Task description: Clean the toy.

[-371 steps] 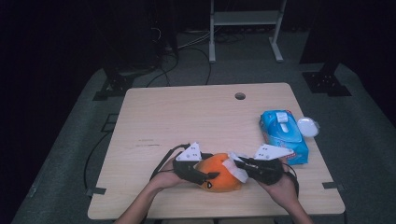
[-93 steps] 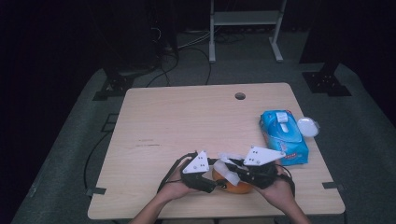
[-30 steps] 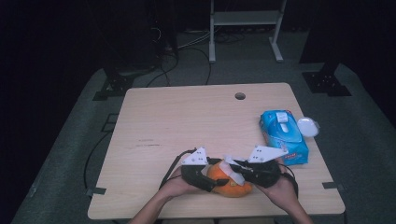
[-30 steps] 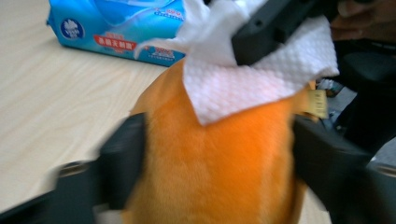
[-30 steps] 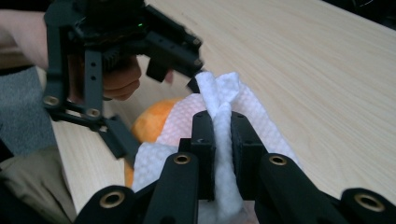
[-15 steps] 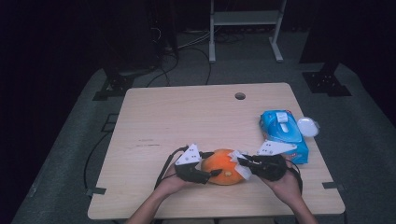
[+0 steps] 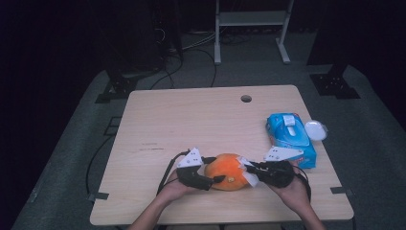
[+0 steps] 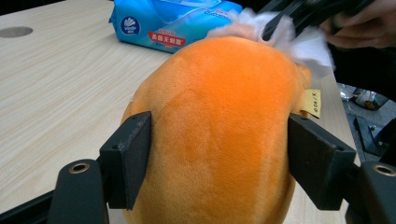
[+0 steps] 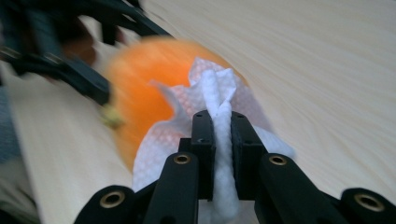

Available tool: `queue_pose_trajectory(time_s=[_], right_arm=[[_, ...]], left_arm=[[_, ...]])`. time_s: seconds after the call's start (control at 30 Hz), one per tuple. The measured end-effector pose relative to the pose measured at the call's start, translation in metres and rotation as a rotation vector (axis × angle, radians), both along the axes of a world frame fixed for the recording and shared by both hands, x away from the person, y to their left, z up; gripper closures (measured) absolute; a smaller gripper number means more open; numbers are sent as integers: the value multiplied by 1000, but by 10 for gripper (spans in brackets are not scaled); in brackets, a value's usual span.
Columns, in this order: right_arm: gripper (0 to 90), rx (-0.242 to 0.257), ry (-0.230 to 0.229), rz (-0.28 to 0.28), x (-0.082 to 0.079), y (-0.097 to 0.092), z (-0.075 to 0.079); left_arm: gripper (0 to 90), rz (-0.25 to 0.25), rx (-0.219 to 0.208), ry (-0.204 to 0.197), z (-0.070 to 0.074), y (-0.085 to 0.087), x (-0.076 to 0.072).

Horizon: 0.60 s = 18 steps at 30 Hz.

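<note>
Left tongs (image 8: 219, 154) just been opening, plush (image 8: 219, 135) between; right tongs (image 9: 218, 128) clamped on wipe (image 9: 217, 100) beside plush. Risk: loose plush rolls under wiping.

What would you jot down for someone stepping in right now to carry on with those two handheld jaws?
Left gripper: its jaws have just been opening and sit either side of the orange plush toy; whether they press on it I cannot tell.
Right gripper: jaws shut on a bunched white wipe, laid against the toy's far end.
The blue wipes pack lies near the table's right edge, with a small white lid beside it.
Done: a wipe is out and on the toy.
Left: probably finish wiping; steady the toy first.
</note>
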State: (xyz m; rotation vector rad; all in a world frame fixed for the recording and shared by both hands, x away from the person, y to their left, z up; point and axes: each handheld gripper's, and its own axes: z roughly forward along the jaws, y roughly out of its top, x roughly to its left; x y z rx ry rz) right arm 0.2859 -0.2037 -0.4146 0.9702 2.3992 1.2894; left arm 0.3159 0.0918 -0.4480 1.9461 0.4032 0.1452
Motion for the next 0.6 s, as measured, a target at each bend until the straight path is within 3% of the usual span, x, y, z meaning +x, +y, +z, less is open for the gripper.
queue_pose_trajectory(time_s=[0.1, 0.23, 0.3, 0.4, 0.5, 0.6], right_arm=[[812, 29, 13, -11, 0, -5, 1], [811, 90, -33, 31, -6, 5, 18], [811, 76, -42, 47, -8, 10, 20], [811, 36, -16, 59, -7, 11, 13], [810, 21, 10, 85, -8, 10, 10], [808, 15, 26, 107, -10, 10, 9]], left_arm=[[266, 7, 3, 2, 0, -2, -1], [265, 6, 9, -3, 2, -6, -3], [261, 4, 13, 1, 3, -7, -5], [223, -18, 3, 24, 7, -6, -4], [174, -15, -55, 77, 14, -3, 0], [209, -13, -52, 83, 13, -1, 3]])
